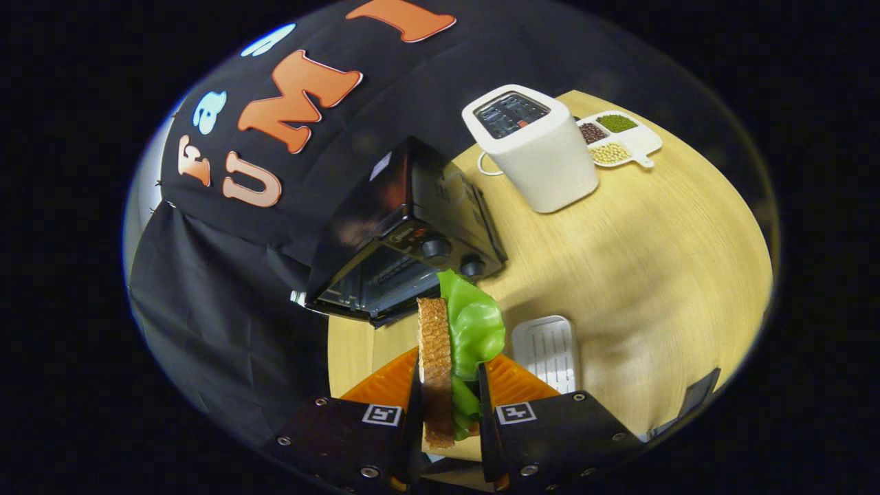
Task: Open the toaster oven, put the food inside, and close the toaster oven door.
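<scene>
1. The gripper (450, 405) sits at the bottom middle of the frame, clamped on the sandwich (447, 357): a slice of toast standing on edge with a lettuce leaf against its right side. One finger presses the bread side, the other the lettuce side. So the food is in the air, between the fingers, sticking out ahead of them.

2. The toaster oven (405, 240) is just beyond the sandwich, centre-left of the frame, tilted in the view. Its door looks dropped open toward the lower left, though the angle makes that hard to say for sure.

3. Risk one: the lettuce is floppy and bulges out past the right finger. It could slip out or catch on the oven's front edge going in, and the bread might go in alone.

4. Risk two: the slice is tall on edge. If the gripper isn't rotated, it could bump the top of the opening or the knobs.

5. The white toaster (536, 148) and bean dish (622, 141) in the upper right, and the small white tray (546, 350) on the table (660, 275), look well clear.
</scene>
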The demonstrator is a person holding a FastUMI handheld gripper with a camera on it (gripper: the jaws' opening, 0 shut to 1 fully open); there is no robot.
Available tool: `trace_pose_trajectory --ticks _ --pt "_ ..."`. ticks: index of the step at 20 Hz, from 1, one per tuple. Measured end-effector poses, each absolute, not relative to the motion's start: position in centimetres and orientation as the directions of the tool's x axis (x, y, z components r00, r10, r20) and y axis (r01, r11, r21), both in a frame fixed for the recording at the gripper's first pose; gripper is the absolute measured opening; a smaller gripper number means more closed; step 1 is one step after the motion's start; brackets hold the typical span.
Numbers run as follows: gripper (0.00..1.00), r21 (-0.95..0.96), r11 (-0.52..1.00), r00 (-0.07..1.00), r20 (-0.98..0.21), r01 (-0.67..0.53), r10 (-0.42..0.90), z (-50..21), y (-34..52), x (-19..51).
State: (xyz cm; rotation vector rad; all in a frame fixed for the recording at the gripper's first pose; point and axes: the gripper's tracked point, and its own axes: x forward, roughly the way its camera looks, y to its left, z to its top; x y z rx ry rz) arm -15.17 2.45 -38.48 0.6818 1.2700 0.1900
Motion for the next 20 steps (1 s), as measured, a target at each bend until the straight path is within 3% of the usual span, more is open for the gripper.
trace_pose_trajectory --ticks 11,20 --pt "0.36 0.711 0.651 0.417 -0.694 0.267 0.587 -40.1 12.8 -11.0" --pt "0.36 0.764 0.543 0.548 -0.637 0.350 0.543 -44.3 17.1 -7.5"
